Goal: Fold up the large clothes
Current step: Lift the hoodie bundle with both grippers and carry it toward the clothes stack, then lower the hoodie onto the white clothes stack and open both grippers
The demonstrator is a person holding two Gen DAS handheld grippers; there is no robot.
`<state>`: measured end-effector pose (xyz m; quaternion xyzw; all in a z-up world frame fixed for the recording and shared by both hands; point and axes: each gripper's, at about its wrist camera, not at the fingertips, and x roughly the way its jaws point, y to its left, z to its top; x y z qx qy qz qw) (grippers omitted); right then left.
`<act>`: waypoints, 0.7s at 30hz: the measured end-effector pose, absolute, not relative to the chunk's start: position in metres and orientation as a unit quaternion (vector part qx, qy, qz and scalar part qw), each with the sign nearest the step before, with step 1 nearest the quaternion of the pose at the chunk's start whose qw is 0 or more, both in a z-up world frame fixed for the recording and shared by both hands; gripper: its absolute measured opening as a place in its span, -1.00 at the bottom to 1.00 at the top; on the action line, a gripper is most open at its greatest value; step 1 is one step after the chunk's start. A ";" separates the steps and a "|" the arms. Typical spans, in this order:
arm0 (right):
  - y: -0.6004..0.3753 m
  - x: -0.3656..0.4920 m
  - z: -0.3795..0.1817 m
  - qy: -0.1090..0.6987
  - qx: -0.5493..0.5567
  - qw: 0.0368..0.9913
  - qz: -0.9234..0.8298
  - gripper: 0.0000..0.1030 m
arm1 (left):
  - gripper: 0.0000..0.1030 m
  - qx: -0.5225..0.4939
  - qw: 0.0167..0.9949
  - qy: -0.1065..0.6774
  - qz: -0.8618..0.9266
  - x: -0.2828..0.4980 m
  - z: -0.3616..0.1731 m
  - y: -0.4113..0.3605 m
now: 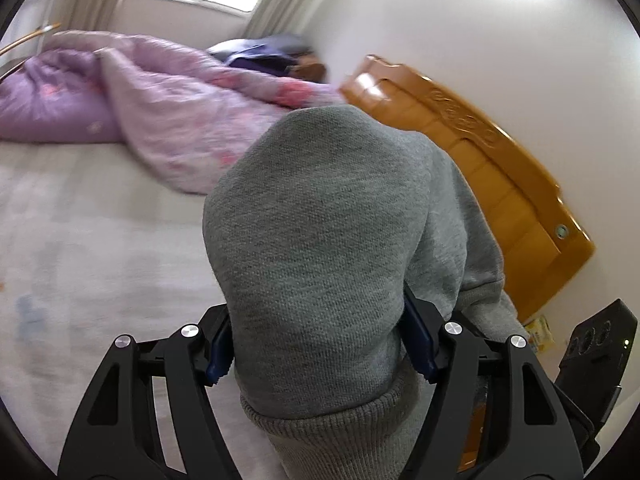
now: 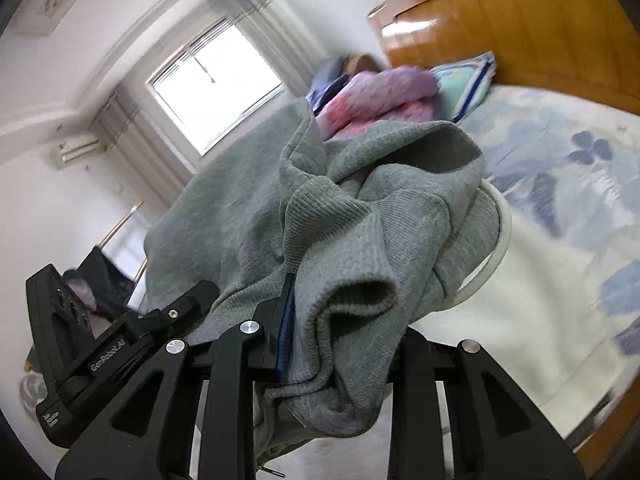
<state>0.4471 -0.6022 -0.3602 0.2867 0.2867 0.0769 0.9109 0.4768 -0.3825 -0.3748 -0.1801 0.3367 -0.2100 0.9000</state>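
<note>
A grey sweatshirt (image 1: 320,216) with ribbed hems is held up above the bed by both grippers. My left gripper (image 1: 320,352) is shut on a thick bunch of it, and the cloth bulges forward and hides the fingertips. In the right wrist view the same grey sweatshirt (image 2: 360,216) hangs bunched, with a ribbed cuff drooping over the jaws. My right gripper (image 2: 340,340) is shut on it; only the left blue pad (image 2: 285,332) shows. The other gripper's body shows at the lower left of that view.
The bed (image 1: 80,240) has a pale floral sheet (image 2: 560,184). A crumpled purple and pink quilt (image 1: 160,108) and a dark pillow (image 1: 260,50) lie at its far side. The wooden headboard (image 1: 480,160) stands along the white wall. A window (image 2: 216,80) is behind.
</note>
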 end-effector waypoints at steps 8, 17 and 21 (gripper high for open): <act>-0.677 0.487 -0.479 0.404 0.290 0.868 -0.005 -0.34 | 0.54 -0.131 0.867 0.437 -0.201 0.525 -0.483 -0.480; -0.691 0.488 -0.518 0.435 0.304 0.848 -0.015 0.22 | 0.76 -0.094 0.892 0.412 -0.158 0.513 -0.484 -0.491; -0.688 0.475 -0.499 0.446 0.256 0.856 -0.043 0.32 | 0.78 -0.062 0.909 0.386 -0.143 0.488 -0.470 -0.475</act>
